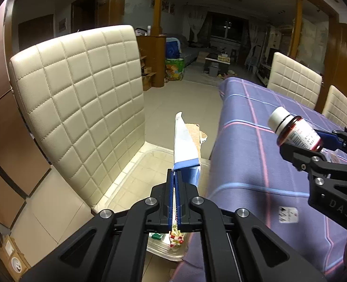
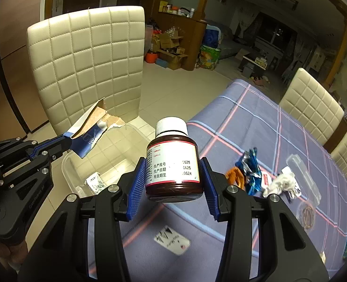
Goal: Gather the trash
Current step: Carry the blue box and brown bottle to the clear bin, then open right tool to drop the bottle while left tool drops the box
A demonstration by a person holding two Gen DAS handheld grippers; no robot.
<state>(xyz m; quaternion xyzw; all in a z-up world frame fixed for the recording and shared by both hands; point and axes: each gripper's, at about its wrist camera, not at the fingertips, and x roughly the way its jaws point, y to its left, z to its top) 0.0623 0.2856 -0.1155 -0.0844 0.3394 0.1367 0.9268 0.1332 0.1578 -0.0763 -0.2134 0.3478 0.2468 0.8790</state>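
Note:
My left gripper (image 1: pixel 175 183) is shut on a torn blue and white cardboard box (image 1: pixel 185 145), held in the air above a clear plastic bin (image 1: pixel 136 171) on the chair seat. The box (image 2: pixel 89 131) and bin (image 2: pixel 79 164) also show in the right wrist view. My right gripper (image 2: pixel 173 176) is shut on a brown medicine bottle (image 2: pixel 173 166) with a white cap, held above the table edge; the bottle also shows in the left wrist view (image 1: pixel 295 131). Wrappers (image 2: pixel 248 171) and crumpled paper (image 2: pixel 281 183) lie on the purple plaid tablecloth (image 2: pixel 255 122).
A cream quilted chair (image 1: pixel 79 103) stands left of the table, with two more chairs (image 2: pixel 312 105) at the far side. A clear plastic blister pack (image 2: pixel 305 178) and a small card (image 2: pixel 171 239) lie on the cloth. Boxes (image 2: pixel 168 47) crowd the floor behind.

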